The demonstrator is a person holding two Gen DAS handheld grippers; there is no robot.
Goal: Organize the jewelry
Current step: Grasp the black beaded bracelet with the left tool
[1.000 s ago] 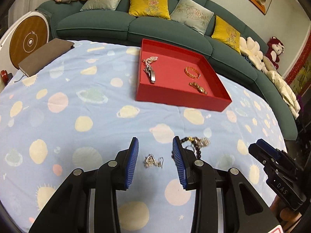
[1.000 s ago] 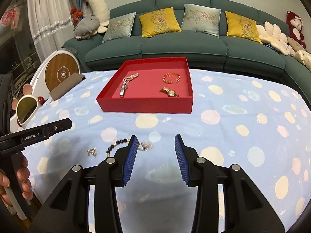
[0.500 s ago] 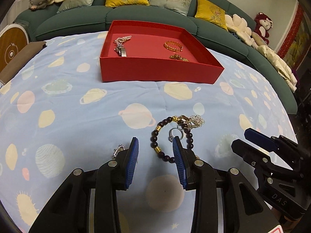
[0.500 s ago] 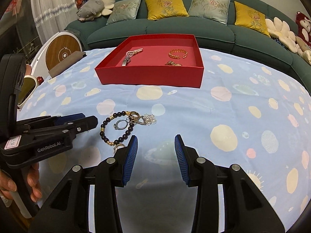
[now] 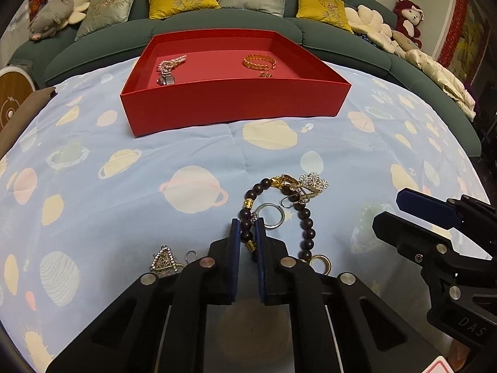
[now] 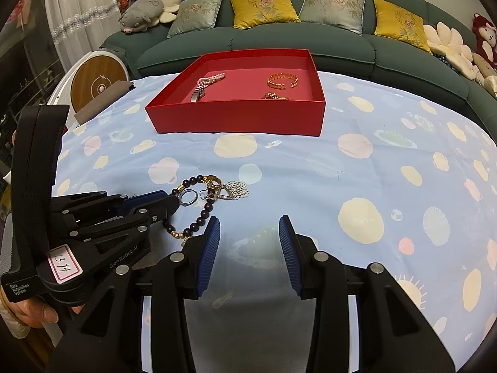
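A dark beaded bracelet [image 5: 306, 220] with gold spacers lies on the blue planet-print cloth, tangled with a silver ring [image 5: 273, 214], a gold ring [image 5: 321, 262] and a silver flower piece [image 5: 315, 181]. My left gripper [image 5: 247, 222] is closing its jaws on the bracelet's left strand, with beads pinched between the blue pads. In the right wrist view the left gripper [image 6: 174, 200] comes in from the left onto the bracelet [image 6: 202, 214]. My right gripper [image 6: 248, 227] hovers open over bare cloth just right of the pile. The red box [image 5: 233, 105] behind holds a pearl piece [image 5: 169, 65] and a gold bangle [image 5: 259, 60].
A small sparkly earring [image 5: 163, 261] lies on the cloth left of my left gripper. A brown notebook [image 5: 18, 118] sits at the table's left edge. A green sofa [image 6: 279, 40] with cushions curves behind the table. A person's hand [image 6: 34, 310] holds the left gripper's handle.
My left gripper slid right from the earring to the beaded bracelet, came lower, and its jaws shut on the beads. The right gripper sank slightly, jaws unchanged.
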